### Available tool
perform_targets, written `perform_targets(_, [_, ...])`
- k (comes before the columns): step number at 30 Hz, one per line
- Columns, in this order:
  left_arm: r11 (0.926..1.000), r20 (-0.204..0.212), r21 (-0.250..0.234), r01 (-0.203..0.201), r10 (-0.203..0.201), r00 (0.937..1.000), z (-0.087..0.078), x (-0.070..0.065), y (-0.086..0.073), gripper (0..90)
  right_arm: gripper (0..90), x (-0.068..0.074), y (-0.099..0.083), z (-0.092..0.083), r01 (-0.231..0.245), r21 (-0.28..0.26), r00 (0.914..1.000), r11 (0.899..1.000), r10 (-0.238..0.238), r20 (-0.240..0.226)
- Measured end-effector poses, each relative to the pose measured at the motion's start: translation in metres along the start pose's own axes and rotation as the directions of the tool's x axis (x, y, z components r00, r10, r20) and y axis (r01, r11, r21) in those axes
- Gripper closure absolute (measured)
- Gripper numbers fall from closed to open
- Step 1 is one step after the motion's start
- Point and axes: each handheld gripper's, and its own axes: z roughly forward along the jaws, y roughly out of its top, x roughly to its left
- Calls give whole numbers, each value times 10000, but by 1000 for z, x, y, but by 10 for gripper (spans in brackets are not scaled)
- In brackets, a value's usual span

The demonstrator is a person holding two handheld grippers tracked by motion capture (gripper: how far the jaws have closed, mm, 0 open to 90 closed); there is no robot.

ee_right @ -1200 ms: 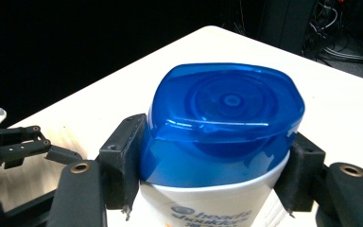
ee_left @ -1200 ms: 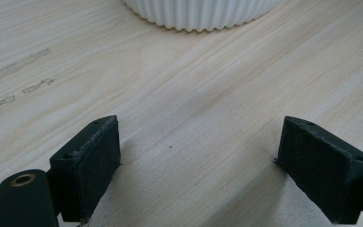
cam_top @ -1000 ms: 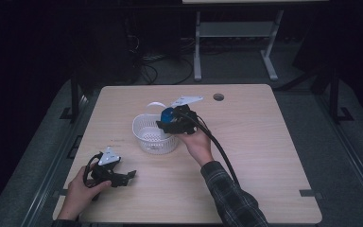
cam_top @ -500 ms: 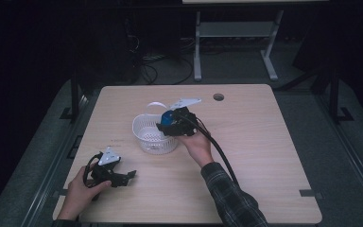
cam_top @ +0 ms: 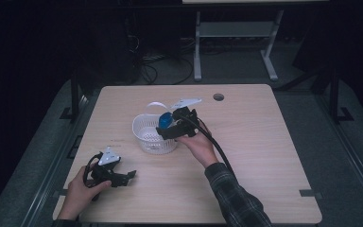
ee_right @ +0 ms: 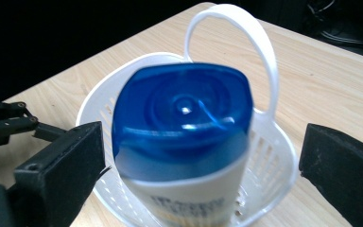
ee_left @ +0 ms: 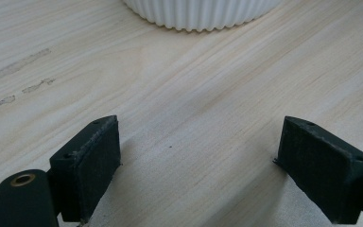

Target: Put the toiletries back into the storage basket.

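Bottle [ee_right: 182, 142] over basket [ee_right: 274, 165], table [cam_top: 264, 142] edges far

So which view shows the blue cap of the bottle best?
The right gripper view: the blue cap sits close and sharp between the open right claw, above the white basket. The high view shows it as a small blue spot. The left gripper view gives the basket's ribbed wall.

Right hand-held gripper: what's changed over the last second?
The right hand-held gripper has eased slightly down and nearer over the white basket; its jaws now stand wide apart of the blue-capped bottle. The left hand-held gripper, basket and table stayed put.
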Motion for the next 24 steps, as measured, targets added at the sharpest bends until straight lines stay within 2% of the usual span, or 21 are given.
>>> perform_targets(7, [10000, -12, -25, -2, 2, 10000, 0, 0, 0, 131, 7, -7, -6, -15, -103, -13, 9999, 9999, 104, 93])
perform_targets(14, [10000, -24, -61, 40, -40, 10000, 0, 0, 0, 131, 7, -19, -17, -35, -363, -272, 9992, 9990, 368, 174])
perform_targets(24, [10000, -28, -35, 21, -21, 10000, 0, 0, 0, 131, 7, -31, -35, -67, -497, -518, 9978, 9974, 518, 406])
